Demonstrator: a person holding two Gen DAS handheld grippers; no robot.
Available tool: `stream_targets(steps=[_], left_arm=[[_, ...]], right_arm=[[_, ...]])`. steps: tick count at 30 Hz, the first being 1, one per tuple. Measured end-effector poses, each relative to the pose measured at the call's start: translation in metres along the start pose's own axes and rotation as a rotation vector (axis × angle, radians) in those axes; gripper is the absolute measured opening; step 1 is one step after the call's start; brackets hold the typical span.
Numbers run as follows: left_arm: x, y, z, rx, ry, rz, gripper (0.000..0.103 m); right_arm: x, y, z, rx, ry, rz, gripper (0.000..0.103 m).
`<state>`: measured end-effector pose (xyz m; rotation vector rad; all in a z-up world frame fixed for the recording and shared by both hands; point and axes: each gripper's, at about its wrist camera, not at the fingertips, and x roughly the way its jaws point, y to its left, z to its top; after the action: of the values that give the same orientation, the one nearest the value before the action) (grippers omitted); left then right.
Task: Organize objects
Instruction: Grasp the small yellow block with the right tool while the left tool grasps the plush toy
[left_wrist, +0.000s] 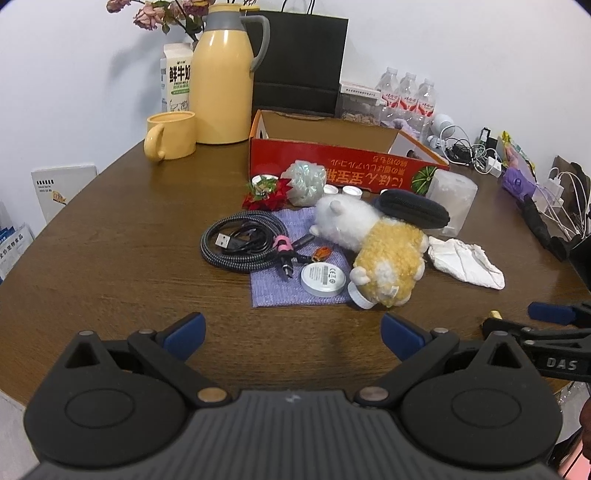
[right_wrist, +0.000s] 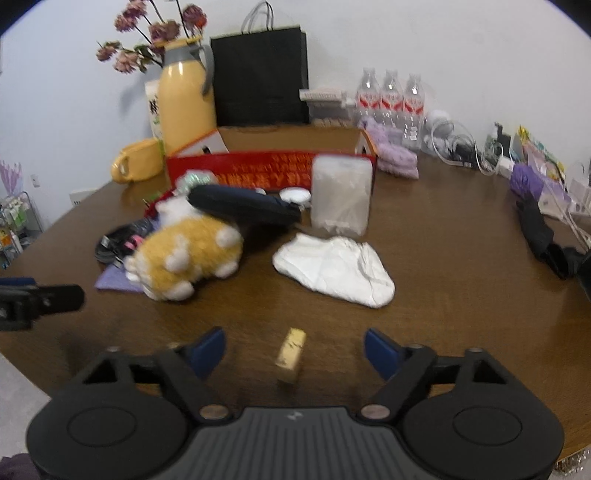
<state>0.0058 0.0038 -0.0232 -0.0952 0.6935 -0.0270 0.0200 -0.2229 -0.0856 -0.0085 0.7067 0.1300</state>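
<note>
Now the red box (left_wrist: 332, 162) serves as the landmark on the brown table (left_wrist: 110, 258): it sits open-topped toward the back, and most of the clutter lies in front of it. Directly before its front wall rest a white mesh puff (left_wrist: 304, 182), a red flower (left_wrist: 269, 195) and small white caps (left_wrist: 351, 191). Nearer than those, a plush toy (left_wrist: 373, 243) lies on its side with a dark case (left_wrist: 413, 210) propped across it, touching. Left of the toy, still in front of the box, a coiled cable (left_wrist: 240, 243) overlaps a purple cloth (left_wrist: 291, 280), and a round white disc (left_wrist: 324, 279) sits on that cloth. A crumpled white cloth (right_wrist: 332, 269) lies in front of the box's right end, near a clear plastic pack (right_wrist: 341, 194) leaning by the box's corner. Left of the box stand a yellow jug (left_wrist: 225, 77) and yellow mug (left_wrist: 171, 134).

The left gripper (left_wrist: 293, 334) hovers over bare table well in front of the box, fingers spread, nothing between them. The right gripper (right_wrist: 294, 350) has its fingers spread too, with a small gold block (right_wrist: 291, 356) on the table between them, clear of both pads (right_wrist: 380, 352); the view is blurred.
</note>
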Motion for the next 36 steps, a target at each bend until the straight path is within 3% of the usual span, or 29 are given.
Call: stream_targets(steps=[5, 7, 9, 22, 30, 36], left_arm=[[0.006, -0.002, -0.003, -0.004, 0.01, 0.0, 0.103], [0.007, -0.003, -0.004, -0.005, 0.013, -0.002, 0.103], [0.007, -0.003, -0.006, -0.006, 0.016, 0.001, 0.103], [0.004, -0.009, -0.006, 0.026, -0.017, 0.004, 0.103], [0.012, -0.033, 0.017, 0.07, -0.067, -0.014, 0.103], [0.034, -0.056, 0.031, 0.123, -0.059, -0.025, 0.103]], right_arm=[[0.016, -0.006, -0.006, 0.01, 0.02, 0.032, 0.049], [0.02, -0.006, -0.007, 0.001, 0.007, 0.027, 0.035], [0.02, -0.005, -0.008, -0.003, -0.001, 0.049, 0.011], [0.013, -0.005, -0.008, -0.006, -0.078, 0.093, 0.01], [0.009, -0.017, 0.007, 0.007, -0.15, 0.095, 0.01], [0.019, -0.031, 0.017, 0.02, -0.172, 0.101, 0.01]])
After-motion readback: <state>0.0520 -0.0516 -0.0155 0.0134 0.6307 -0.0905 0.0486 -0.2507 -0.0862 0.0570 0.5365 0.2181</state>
